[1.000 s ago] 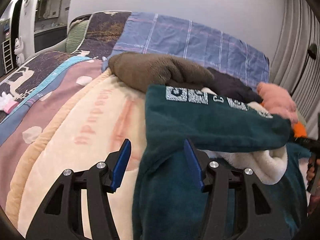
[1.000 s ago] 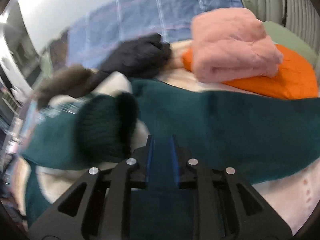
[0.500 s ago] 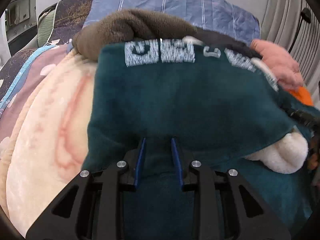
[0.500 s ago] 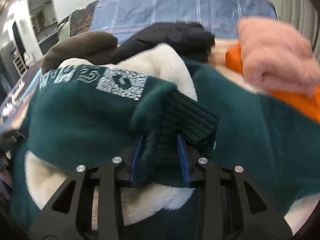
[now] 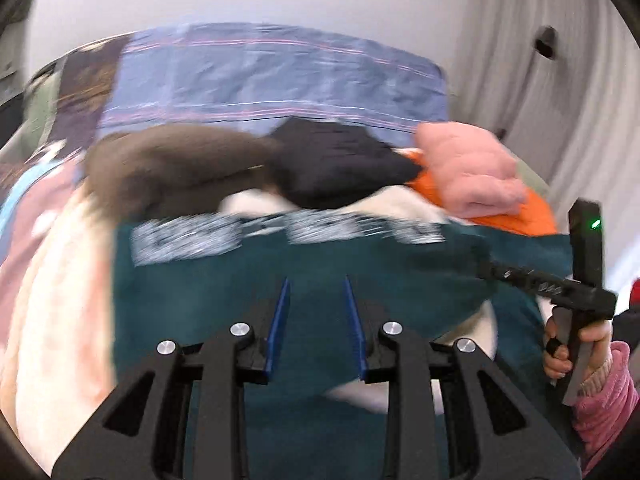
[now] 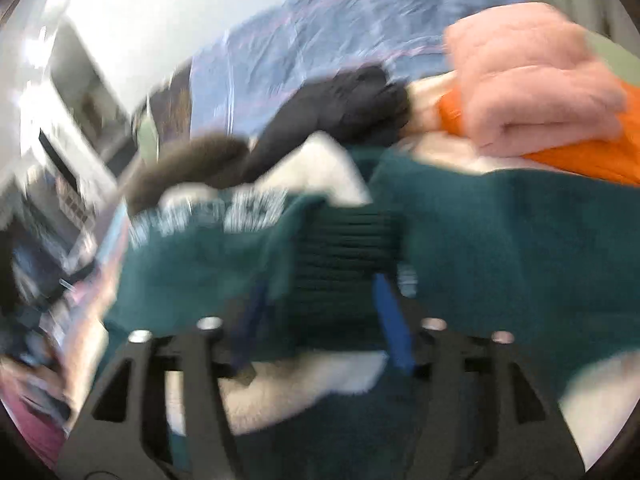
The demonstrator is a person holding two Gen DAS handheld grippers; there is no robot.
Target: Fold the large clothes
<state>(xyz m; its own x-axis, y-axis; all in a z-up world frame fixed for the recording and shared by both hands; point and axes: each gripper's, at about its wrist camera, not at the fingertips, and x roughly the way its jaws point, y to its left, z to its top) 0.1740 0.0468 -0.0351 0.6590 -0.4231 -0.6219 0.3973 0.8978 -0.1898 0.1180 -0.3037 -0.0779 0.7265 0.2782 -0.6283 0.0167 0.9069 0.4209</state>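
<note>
A dark green fleece sweatshirt (image 5: 248, 276) with white lettering and cream lining lies on the bed, partly folded over. My left gripper (image 5: 315, 292) is over its green front, blue fingers a little apart with green cloth between them. In the right wrist view the sweatshirt (image 6: 500, 236) fills the middle, and my right gripper (image 6: 320, 296) has opened wider around the ribbed cuff (image 6: 344, 248). Both views are blurred. The right gripper also shows in the left wrist view (image 5: 520, 276), held by a hand in a pink sleeve.
Behind the sweatshirt lie a brown garment (image 5: 168, 168), a black one (image 5: 340, 164), a folded pink one (image 5: 468, 168) on orange cloth (image 5: 532, 212), and a blue plaid blanket (image 5: 272, 80). A cream and pink blanket (image 5: 60, 300) covers the bed at left. Curtains hang at right.
My left gripper shut onto the green cloth, then its fingers eased apart and it drew back. My right gripper's fingers have spread wider around the cuff. Both cameras are moving fast.
</note>
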